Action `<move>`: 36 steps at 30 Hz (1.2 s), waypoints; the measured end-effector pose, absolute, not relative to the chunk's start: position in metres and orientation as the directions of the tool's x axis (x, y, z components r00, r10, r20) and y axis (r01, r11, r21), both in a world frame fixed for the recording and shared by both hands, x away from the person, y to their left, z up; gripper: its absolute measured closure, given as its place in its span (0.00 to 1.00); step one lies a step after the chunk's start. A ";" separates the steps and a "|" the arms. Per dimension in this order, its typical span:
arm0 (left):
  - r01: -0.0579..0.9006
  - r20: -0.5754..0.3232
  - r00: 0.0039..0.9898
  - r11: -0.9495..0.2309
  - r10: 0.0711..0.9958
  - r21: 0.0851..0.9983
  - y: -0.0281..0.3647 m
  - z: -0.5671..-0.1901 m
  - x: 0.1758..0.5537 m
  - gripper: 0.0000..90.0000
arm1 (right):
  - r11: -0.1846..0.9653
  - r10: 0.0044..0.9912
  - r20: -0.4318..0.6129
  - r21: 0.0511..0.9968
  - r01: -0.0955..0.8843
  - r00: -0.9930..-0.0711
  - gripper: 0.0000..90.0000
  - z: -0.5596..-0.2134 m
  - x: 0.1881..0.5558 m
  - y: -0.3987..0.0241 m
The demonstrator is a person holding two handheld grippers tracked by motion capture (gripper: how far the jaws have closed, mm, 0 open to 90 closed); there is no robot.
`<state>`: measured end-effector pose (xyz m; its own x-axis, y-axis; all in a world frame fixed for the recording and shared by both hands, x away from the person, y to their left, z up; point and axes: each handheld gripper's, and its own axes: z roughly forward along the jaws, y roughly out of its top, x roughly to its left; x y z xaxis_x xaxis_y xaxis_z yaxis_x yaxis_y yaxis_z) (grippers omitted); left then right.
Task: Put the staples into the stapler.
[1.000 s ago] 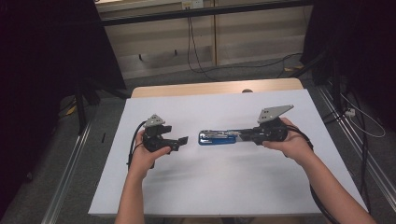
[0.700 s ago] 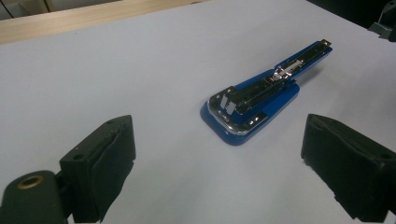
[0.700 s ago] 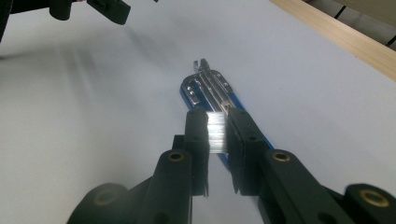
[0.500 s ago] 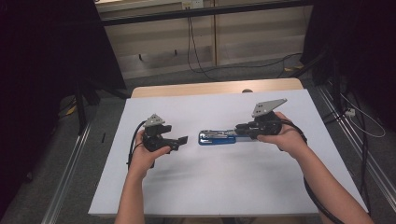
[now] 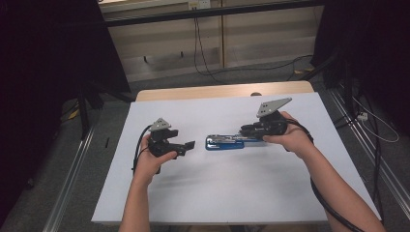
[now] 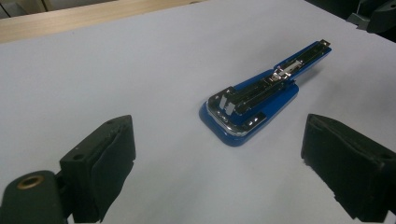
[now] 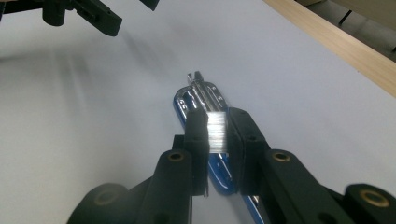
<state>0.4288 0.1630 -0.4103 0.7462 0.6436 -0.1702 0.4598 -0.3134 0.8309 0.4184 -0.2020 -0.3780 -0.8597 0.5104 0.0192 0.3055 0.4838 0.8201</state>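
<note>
Loading staples into the open stapler
Right gripper (image 7: 216, 133) clamps a staple strip (image 7: 216, 132) above the blue stapler (image 5: 225, 142); next, lower it into the channel; left gripper (image 6: 224, 158) gapes, idle

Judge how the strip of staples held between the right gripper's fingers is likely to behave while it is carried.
The strip of staples looks thin and shiny, so probably light and slippery. Pinched by the right gripper over the open blue stapler, it may snap into pieces if squeezed hard.

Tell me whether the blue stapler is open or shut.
Open. The blue stapler lies flat on the white table with its metal staple channel exposed; the right gripper holds a silvery staple strip above it.
</note>
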 end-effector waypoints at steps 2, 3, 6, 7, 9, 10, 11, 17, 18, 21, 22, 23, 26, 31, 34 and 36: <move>0.462 -0.172 0.747 -0.314 0.642 0.830 0.163 -0.410 0.429 0.11 | 0.484 0.507 0.021 0.820 0.305 -0.862 0.89 -0.377 0.421 -0.201; 0.461 -0.171 0.748 -0.316 0.642 0.829 0.163 -0.410 0.429 0.11 | 0.487 0.504 0.016 0.820 0.300 -0.863 0.89 -0.376 0.422 -0.201; 0.460 -0.173 0.749 -0.315 0.639 0.830 0.162 -0.411 0.429 0.11 | 0.495 0.496 0.013 0.817 0.295 -0.868 0.89 -0.376 0.424 -0.199; 0.463 -0.175 0.749 -0.316 0.639 0.828 0.162 -0.411 0.429 0.11 | 0.494 0.498 0.015 0.817 0.298 -0.867 0.89 -0.376 0.425 -0.198; 0.464 -0.175 0.749 -0.316 0.640 0.828 0.162 -0.411 0.429 0.11 | 0.496 0.494 0.017 0.816 0.297 -0.869 0.89 -0.376 0.427 -0.198; 0.462 -0.173 0.748 -0.316 0.640 0.829 0.162 -0.410 0.429 0.11 | 0.500 0.492 0.010 0.815 0.293 -0.870 0.89 -0.376 0.428 -0.197; 0.462 -0.174 0.748 -0.314 0.641 0.830 0.162 -0.410 0.429 0.11 | 0.503 0.490 0.008 0.814 0.291 -0.872 0.89 -0.376 0.428 -0.197; 0.463 -0.175 0.746 -0.312 0.642 0.829 0.163 -0.410 0.429 0.11 | 0.510 0.485 0.008 0.809 0.290 -0.875 0.89 -0.377 0.432 -0.194; 0.463 -0.176 0.747 -0.312 0.642 0.829 0.162 -0.410 0.429 0.11 | 0.513 0.483 0.007 0.808 0.289 -0.876 0.89 -0.379 0.433 -0.193; 0.464 -0.175 0.748 -0.316 0.641 0.827 0.162 -0.411 0.429 0.11 | 0.520 0.482 0.007 0.803 0.292 -0.876 0.89 -0.383 0.435 -0.193; 0.465 -0.175 0.747 -0.317 0.641 0.826 0.161 -0.411 0.429 0.11 | 0.517 0.483 0.012 0.803 0.297 -0.875 0.89 -0.384 0.436 -0.193; 0.465 -0.173 0.748 -0.321 0.640 0.825 0.161 -0.411 0.429 0.11 | 0.515 0.481 0.015 0.804 0.297 -0.876 0.89 -0.385 0.437 -0.193; 0.464 -0.173 0.749 -0.320 0.639 0.826 0.162 -0.412 0.430 0.11 | 0.514 0.475 0.021 0.805 0.296 -0.880 0.89 -0.385 0.439 -0.192; 0.467 -0.175 0.747 -0.318 0.642 0.825 0.161 -0.412 0.430 0.11 | 0.520 0.466 0.020 0.803 0.291 -0.885 0.89 -0.386 0.443 -0.187; 0.467 -0.176 0.747 -0.318 0.641 0.825 0.161 -0.412 0.430 0.11 | 0.531 0.462 0.010 0.798 0.286 -0.887 0.89 -0.386 0.445 -0.184; 0.468 -0.178 0.747 -0.317 0.641 0.825 0.161 -0.412 0.430 0.11 | 0.539 0.465 0.008 0.791 0.291 -0.885 0.89 -0.387 0.446 -0.182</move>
<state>0.4299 0.1611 -0.4121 0.7468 0.6409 -0.1775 0.4679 -0.3166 0.8252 0.4461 -0.1822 -0.3868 -0.8852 0.4652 0.0085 0.2905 0.5385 0.7909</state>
